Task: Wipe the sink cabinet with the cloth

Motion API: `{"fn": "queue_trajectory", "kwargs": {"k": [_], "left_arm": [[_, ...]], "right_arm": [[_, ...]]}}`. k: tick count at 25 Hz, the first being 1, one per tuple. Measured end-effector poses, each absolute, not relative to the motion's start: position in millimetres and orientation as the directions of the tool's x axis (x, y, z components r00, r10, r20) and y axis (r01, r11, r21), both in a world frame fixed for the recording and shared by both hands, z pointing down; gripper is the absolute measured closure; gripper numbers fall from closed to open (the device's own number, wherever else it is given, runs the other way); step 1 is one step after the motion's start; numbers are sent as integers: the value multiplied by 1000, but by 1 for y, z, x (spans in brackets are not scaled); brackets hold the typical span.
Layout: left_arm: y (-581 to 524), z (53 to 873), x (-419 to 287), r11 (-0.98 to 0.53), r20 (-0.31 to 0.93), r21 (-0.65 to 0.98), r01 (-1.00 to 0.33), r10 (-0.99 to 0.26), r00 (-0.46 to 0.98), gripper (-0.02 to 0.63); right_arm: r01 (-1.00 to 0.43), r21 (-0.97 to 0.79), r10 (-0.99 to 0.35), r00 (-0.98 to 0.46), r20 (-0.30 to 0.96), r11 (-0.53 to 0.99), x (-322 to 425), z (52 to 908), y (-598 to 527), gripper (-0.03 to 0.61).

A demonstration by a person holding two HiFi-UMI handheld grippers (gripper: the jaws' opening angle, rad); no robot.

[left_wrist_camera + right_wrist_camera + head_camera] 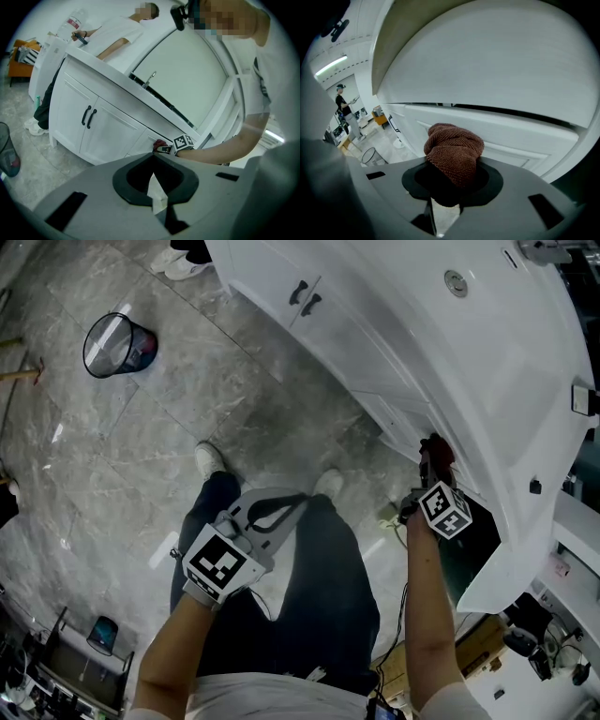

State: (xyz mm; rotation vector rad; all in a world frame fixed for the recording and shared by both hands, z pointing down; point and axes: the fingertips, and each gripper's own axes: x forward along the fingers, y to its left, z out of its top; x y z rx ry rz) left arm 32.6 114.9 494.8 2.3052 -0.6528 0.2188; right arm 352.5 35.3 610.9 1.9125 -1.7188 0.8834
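**Right tongs hold the cloth at the cabinet front, left tongs empty**

At far left I see a wire mesh wastebasket (pixel 117 343) standing on the grey marbled floor (pixel 187 427). My left tongs (pixel 281 510) hang above my legs, well apart from the cabinet. They are clenched tip to tip with nothing between them. Further right, my right tongs (pixel 427 479) are clamped on the reddish-brown cloth (pixel 437 450), which is bunched into a wad that bulges past the tips. The wad sits at the white sink cabinet (pixel 375 362), against a panelled front just under the overhanging desk edge, as far as I can tell touching it. That spot lies to the right of the double doors with dark handles (pixel 305 298). The basin's round drain fitting (pixel 456 282) shows on top.
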Motion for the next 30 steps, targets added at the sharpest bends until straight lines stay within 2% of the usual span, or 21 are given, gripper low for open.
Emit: {"fn": "queue_trajectory", "kwargs": {"k": [8, 13, 19, 30], "left_arm": [[110, 487, 22, -612, 314, 616, -496, -387, 867, 603], [103, 485, 11, -600, 320, 612, -515, -407, 855, 603], [106, 493, 4, -584, 345, 609, -536, -414, 842, 603], [107, 507, 11, -555, 356, 612, -563, -443, 823, 603]], "right_arm": [[-979, -191, -748, -74, 660, -71, 303, 578, 16, 459], [-937, -325, -708, -146, 691, -124, 265, 607, 50, 459], [-912, -323, -642, -91, 761, -254, 285, 661, 80, 459], [-905, -249, -624, 22, 781, -344, 345, 700, 53, 459]]}}
